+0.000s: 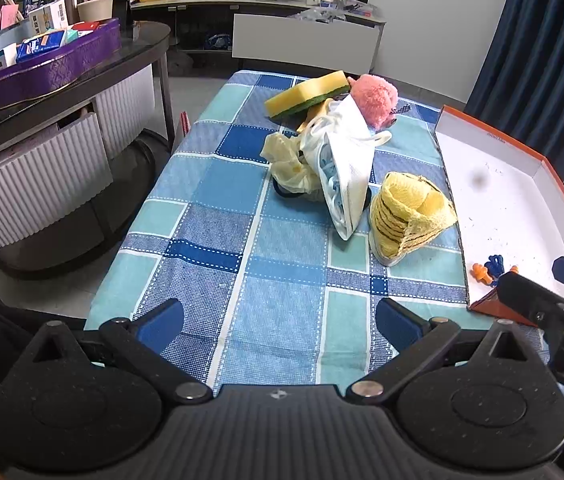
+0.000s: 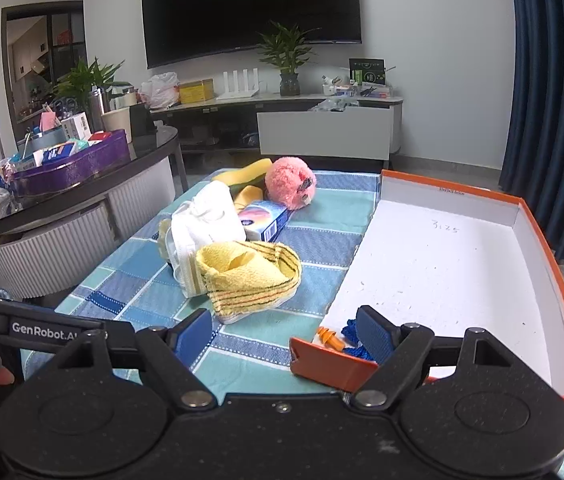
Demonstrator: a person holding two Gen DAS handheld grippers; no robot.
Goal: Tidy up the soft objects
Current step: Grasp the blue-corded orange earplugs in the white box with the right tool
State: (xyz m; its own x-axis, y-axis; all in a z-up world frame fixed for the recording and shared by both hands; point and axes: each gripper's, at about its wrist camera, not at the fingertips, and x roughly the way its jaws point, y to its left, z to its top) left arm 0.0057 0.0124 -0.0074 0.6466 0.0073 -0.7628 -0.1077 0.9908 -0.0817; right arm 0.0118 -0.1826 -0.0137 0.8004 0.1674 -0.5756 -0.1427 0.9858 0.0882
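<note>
Lying clustered: one sponge point(image 1: 305, 94), one pink plush point(image 1: 373, 100), one towel point(image 1: 409, 216).

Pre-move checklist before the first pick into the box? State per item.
1. Left tongs open, nothing between them: ok.
2. Right tongs open, nothing gripped: ok.
3. Orange box open, floor mostly bare: ok.
4. Earplugs already inside box's near corner: ok.
5. Yellow striped cloth nearest, nothing lying on it: ok.
6. White mask separate from the pale yellow item beneath: cannot tell.
</note>
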